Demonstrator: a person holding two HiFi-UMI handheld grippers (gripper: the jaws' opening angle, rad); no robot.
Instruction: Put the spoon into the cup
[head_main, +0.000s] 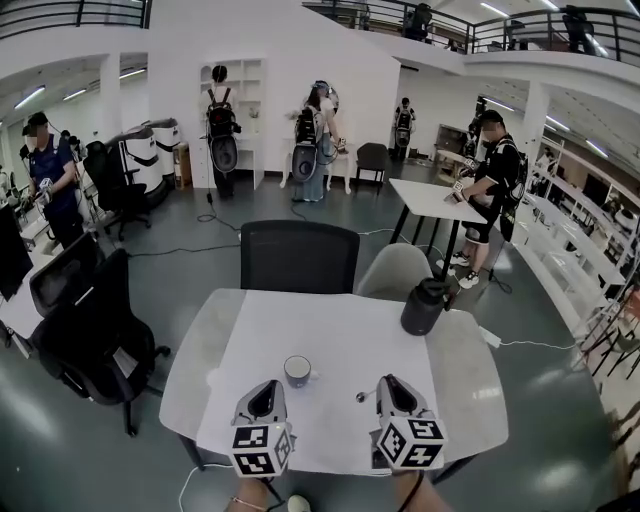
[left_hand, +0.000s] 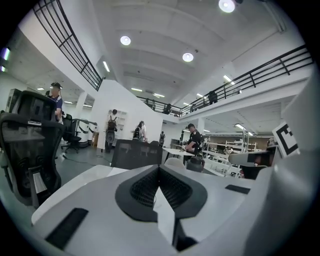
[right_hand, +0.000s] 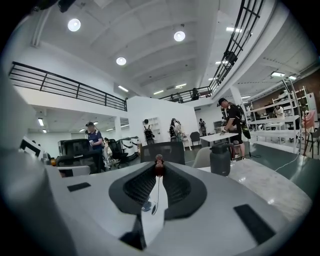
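A small white cup (head_main: 297, 371) with a dark inside stands on the white table (head_main: 340, 330), near its front. My left gripper (head_main: 266, 386) hovers just left of the cup, and its jaws meet at the tips with nothing between them (left_hand: 159, 167). My right gripper (head_main: 388, 384) is to the right of the cup and is shut on a thin spoon (right_hand: 153, 192). It grips the spoon by its dark red end, and the bowl hangs down below the jaws. The bowl of the spoon (head_main: 361, 397) shows between the cup and the right gripper. Neither gripper view shows the cup.
A black jug (head_main: 424, 306) stands at the table's far right. Behind the table are a black chair (head_main: 298, 256) and a pale chair (head_main: 394, 270); a black office chair (head_main: 95, 330) stands to the left. Several people are farther off in the hall.
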